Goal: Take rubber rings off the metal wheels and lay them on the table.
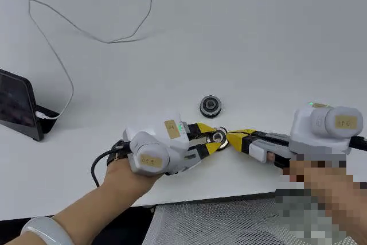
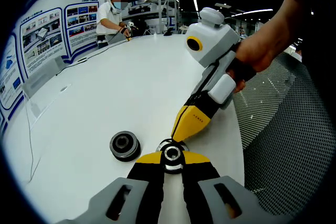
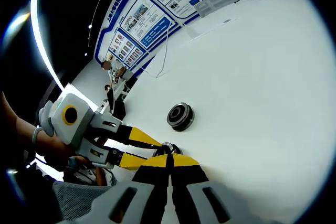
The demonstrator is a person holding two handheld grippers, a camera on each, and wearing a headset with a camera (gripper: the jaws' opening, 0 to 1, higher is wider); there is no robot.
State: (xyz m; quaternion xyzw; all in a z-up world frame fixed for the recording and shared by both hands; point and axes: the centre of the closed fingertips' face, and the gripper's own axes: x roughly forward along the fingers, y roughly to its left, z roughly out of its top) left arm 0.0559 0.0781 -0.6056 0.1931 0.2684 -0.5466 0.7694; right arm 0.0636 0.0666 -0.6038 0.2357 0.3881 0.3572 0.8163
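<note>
My left gripper (image 1: 211, 140) (image 2: 172, 157) is shut on a small metal wheel (image 1: 218, 136) (image 2: 172, 153) with a dark rubber ring around its rim, held just above the table's front part. My right gripper (image 1: 230, 139) (image 3: 168, 159) comes in from the right. Its yellow jaws are shut, and their tips rest against the edge of that wheel (image 3: 168, 147). I cannot tell whether they pinch the ring. In the left gripper view the right gripper (image 2: 181, 129) touches the wheel from above. A second wheel (image 1: 210, 106) (image 2: 125, 145) (image 3: 180, 116) with its black ring lies flat on the table just behind.
The white table (image 1: 241, 55) stretches far back. A dark tablet (image 1: 17, 107) stands at the left edge with a white cable (image 1: 63, 67) running to the wall. A mesh chair seat (image 1: 218, 222) sits below the table's front edge.
</note>
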